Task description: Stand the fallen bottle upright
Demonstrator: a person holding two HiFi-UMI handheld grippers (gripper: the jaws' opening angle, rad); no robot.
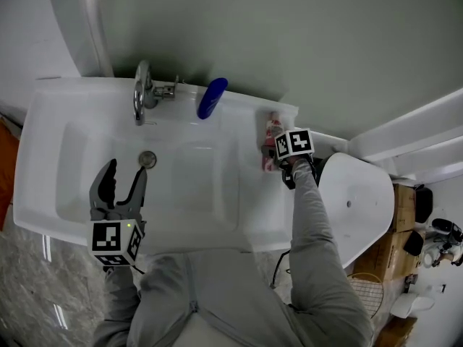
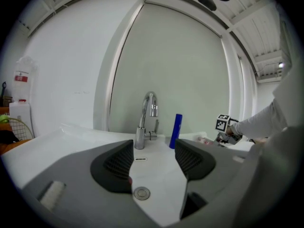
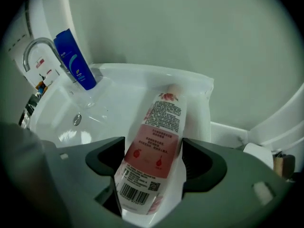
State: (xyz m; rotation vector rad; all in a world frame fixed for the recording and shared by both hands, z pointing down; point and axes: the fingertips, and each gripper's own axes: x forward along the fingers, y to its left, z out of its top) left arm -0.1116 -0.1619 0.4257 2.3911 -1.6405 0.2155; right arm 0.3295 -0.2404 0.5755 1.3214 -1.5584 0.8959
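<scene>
A white bottle with a pink label [image 1: 269, 149] lies on its side on the right ledge of the white sink [image 1: 43, 157]. My right gripper [image 1: 278, 156] points steeply down over it. In the right gripper view the bottle [image 3: 156, 141] lies lengthwise between the open jaws of the right gripper [image 3: 154, 158], barcode end nearest the camera and its narrow end pointing away. I see no pad pressing on it. My left gripper [image 1: 124, 176] hangs open over the basin's left side with nothing between its fingers; in its own view the left gripper [image 2: 154, 160] looks toward the tap.
A chrome tap [image 1: 141, 92] stands at the back of the sink, with an upright blue bottle [image 1: 212, 97] just right of it. The drain [image 1: 147, 159] lies in the basin. A white toilet lid [image 1: 354, 204] sits right of the sink, and boxes are on the floor beyond.
</scene>
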